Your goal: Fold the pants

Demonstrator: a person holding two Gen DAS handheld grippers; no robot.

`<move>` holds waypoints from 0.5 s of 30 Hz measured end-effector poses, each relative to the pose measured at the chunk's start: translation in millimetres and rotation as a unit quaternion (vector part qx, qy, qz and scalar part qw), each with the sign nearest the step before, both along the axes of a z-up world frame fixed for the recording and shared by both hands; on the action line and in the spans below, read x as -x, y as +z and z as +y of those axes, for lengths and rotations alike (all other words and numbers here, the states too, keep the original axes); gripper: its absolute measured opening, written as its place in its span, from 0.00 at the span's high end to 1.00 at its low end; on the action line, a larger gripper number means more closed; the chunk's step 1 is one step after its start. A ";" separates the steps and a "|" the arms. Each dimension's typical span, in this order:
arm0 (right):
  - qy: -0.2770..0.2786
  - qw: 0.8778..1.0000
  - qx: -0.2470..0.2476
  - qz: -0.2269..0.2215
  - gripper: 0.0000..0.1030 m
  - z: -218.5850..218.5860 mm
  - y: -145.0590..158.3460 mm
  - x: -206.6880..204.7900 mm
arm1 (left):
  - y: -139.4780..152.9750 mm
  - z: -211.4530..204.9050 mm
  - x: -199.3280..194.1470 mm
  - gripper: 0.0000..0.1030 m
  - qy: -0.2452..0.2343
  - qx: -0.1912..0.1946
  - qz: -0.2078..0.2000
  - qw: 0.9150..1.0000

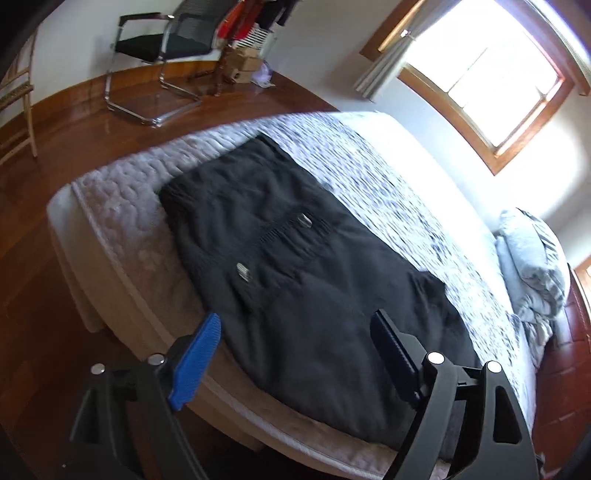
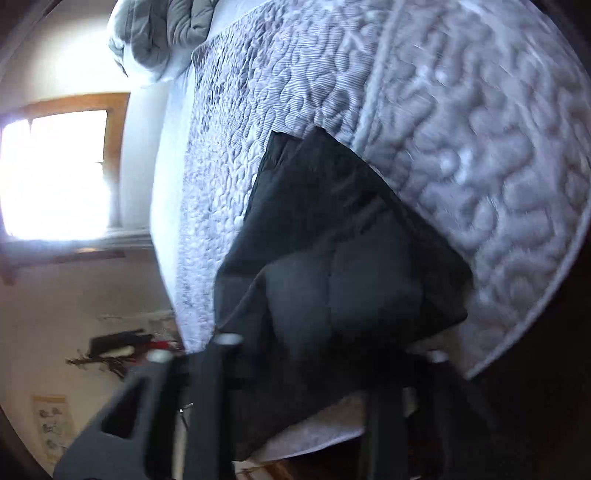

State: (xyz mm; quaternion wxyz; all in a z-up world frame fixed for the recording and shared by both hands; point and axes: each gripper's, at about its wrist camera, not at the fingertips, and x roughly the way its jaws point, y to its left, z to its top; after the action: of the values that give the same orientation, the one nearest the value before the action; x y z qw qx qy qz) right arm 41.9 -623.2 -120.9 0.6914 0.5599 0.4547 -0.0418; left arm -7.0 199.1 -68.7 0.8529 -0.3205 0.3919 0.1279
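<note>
You are holding the left gripper wide apart above the near edge of the bed, one blue pad and one black pad either side of nothing, with the black pants lying spread beneath it. The pants are running along the near edge of the quilted mattress toward its foot corner, wrinkled and partly doubled over, with a ribbed band and two pale tags showing at the middle.

Your right gripper is sitting low against the pants near the mattress edge; the view is blurred and dark fabric is covering the tips, so you cannot tell whether it is gripping or standing apart.

Around you, the bed is carrying a bunched grey duvet at its head end. A wood-framed window is glaring bright in the wall beyond the far edge, with a pale curtain beside it. On the polished wooden floor past the foot of the bed, a chrome-framed office chair is standing near some cardboard boxes and hanging clothes.
</note>
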 end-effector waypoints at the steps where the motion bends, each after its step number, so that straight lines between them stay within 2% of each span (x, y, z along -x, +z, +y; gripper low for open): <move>1: 0.012 1.000 0.019 -0.011 0.93 3.8 11.8 -10.2 | -2.6 -6.3 -3.5 0.18 -0.011 0.001 0.003 1.000; 3: 0.040 0.997 0.048 -0.052 0.95 10.2 34.6 -23.4 | -10.2 -18.1 -9.8 0.18 -0.026 -0.005 0.013 1.000; 5: 0.073 0.988 0.074 -0.112 0.95 20.6 63.7 -31.6 | -24.2 -28.2 -19.6 0.18 -0.039 -0.001 0.033 0.999; 7: 0.096 0.983 0.084 -0.135 0.95 25.1 76.5 -33.4 | -34.4 -31.7 -25.9 0.18 -0.037 0.002 0.045 0.998; 8: 0.097 0.983 0.091 -0.126 0.95 23.5 76.9 -32.0 | -37.7 -33.3 -27.9 0.17 -0.036 -0.002 0.049 0.998; 10: 0.096 0.988 0.099 -0.073 0.92 15.6 58.1 -27.1 | -40.3 -34.6 -30.7 0.16 -0.035 -0.006 0.052 0.998; 11: 0.096 0.989 0.102 -0.036 0.82 12.8 43.2 -26.7 | -40.2 -35.5 -31.6 0.16 -0.033 -0.007 0.053 0.998; 12: 0.095 0.990 0.105 -0.001 0.66 10.8 28.5 -25.4 | -39.3 -36.3 -32.3 0.16 -0.032 -0.008 0.055 0.998; 13: 0.098 0.989 0.106 0.018 0.64 9.5 15.9 -22.2 | -38.2 -37.1 -32.9 0.16 -0.031 -0.008 0.057 0.998; 15: 0.096 0.990 0.105 0.017 0.63 7.4 8.6 -9.4 | -35.3 -39.1 -34.2 0.16 -0.027 -0.003 0.059 0.998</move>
State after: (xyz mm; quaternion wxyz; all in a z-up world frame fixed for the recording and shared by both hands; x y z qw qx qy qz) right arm 51.2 -615.8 -112.3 0.7394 0.4369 0.5113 -0.0319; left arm 27.2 160.0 -103.9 0.8322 -0.2992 0.4499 0.1244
